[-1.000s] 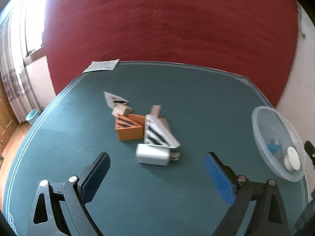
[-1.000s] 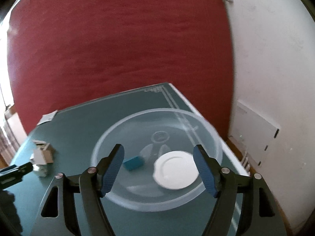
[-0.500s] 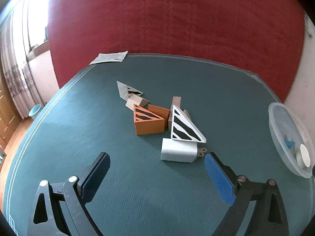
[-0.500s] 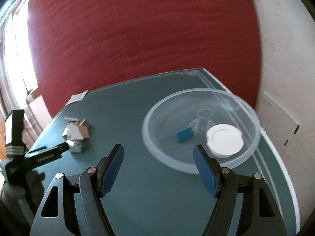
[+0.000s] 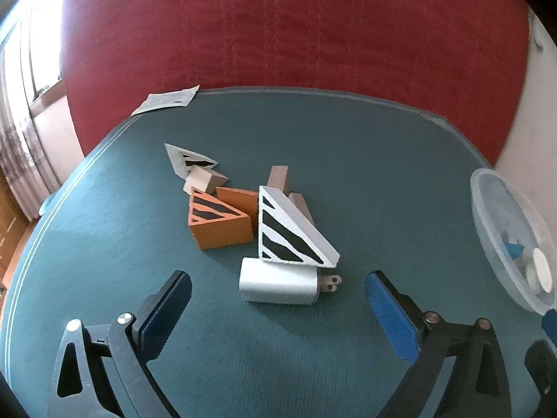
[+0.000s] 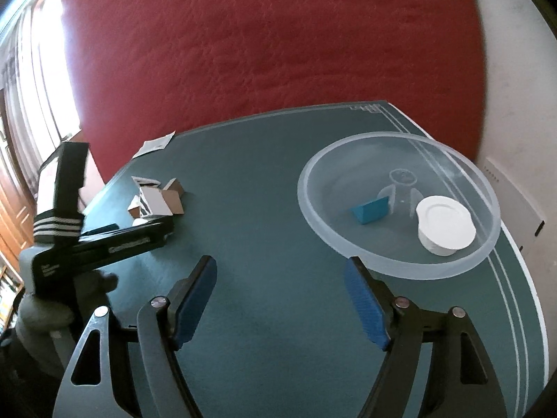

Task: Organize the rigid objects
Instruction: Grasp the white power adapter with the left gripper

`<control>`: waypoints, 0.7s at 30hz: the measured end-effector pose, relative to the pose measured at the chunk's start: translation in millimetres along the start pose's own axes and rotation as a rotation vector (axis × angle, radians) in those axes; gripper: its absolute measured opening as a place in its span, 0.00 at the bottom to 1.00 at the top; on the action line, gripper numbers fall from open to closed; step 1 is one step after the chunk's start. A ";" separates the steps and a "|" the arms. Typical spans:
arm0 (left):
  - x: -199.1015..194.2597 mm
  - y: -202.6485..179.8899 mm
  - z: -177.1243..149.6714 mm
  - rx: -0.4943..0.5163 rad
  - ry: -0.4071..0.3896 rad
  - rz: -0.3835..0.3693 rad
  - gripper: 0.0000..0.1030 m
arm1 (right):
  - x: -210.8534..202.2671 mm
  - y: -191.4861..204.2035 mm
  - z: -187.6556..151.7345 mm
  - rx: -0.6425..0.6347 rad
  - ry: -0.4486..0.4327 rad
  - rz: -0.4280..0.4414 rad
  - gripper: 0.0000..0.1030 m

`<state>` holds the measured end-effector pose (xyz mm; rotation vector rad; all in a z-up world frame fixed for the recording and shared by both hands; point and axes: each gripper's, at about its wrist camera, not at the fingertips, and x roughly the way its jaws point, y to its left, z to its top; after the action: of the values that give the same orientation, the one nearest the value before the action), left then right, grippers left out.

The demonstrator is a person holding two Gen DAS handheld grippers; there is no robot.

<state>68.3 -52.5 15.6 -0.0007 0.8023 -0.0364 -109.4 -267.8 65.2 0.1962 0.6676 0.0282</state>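
On the green tabletop (image 5: 104, 261), your left hand-held gripper (image 5: 278, 299) is wide open and empty, with the white plug (image 5: 278, 284) lying just ahead between its jaws. Blocks (image 5: 222, 223) sit behind it. Next, lower and squeeze the plug. Your right hand-held gripper (image 6: 280, 299) has just opened wider, empty, beside the bowl (image 6: 487, 254).

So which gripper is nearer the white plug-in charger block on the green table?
Left. The left gripper hangs open just short of the white plug-in charger block, fingers either side. The right gripper is open farther off, beside the clear plastic bowl.
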 end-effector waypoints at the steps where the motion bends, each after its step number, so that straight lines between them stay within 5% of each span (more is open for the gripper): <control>1: 3.2 -0.2 0.6 -0.003 0.006 0.004 0.99 | 1.1 0.9 -0.2 0.001 0.003 0.000 0.75; 5: 12.1 4.7 1.2 -0.028 0.037 0.004 0.96 | 5.1 2.9 -1.2 0.006 0.017 -0.001 0.75; 16: 12.0 9.7 -4.4 -0.012 0.051 -0.022 0.61 | 20.1 18.3 -4.6 -0.009 0.068 0.012 0.75; 21: 3.2 19.4 -10.9 -0.017 0.054 -0.043 0.59 | 26.2 25.3 -6.0 -0.009 0.093 0.029 0.75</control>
<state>63.3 -33.1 5.4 -0.0331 0.8564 -0.0706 -91.5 -239.7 49.4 0.1969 0.7576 0.0684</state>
